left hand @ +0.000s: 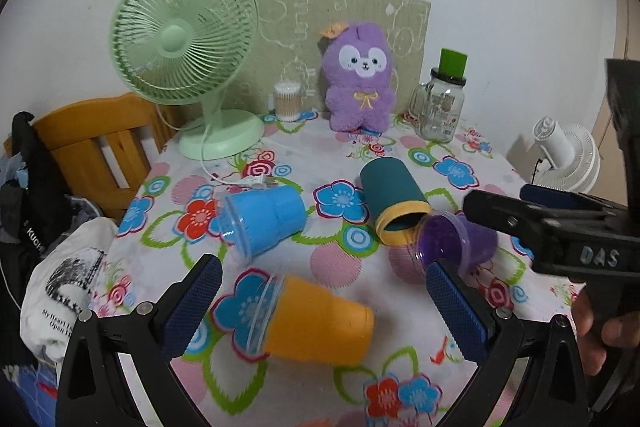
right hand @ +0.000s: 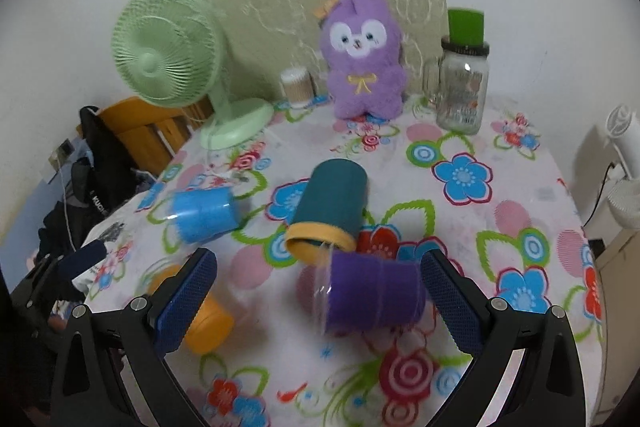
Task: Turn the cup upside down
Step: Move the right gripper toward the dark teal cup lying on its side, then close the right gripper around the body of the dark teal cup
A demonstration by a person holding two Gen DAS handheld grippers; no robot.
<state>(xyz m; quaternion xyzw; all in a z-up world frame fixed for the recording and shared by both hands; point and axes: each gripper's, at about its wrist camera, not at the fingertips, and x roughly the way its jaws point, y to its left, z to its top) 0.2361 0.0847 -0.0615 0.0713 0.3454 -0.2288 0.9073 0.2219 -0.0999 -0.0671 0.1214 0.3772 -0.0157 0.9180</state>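
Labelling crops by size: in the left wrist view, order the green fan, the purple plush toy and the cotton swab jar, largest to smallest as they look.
1. Green fan
2. Purple plush toy
3. Cotton swab jar
All stand at the table's back, so nearness hardly skews this.

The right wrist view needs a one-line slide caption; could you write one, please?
Open right gripper nearing a purple cup lying on its side on the floral tablecloth.

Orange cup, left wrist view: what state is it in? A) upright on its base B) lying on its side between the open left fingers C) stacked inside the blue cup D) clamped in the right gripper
B: the orange cup lies on its side on the floral tablecloth, rim pointing left, in the gap of the open left gripper, with neither pad visibly touching it.
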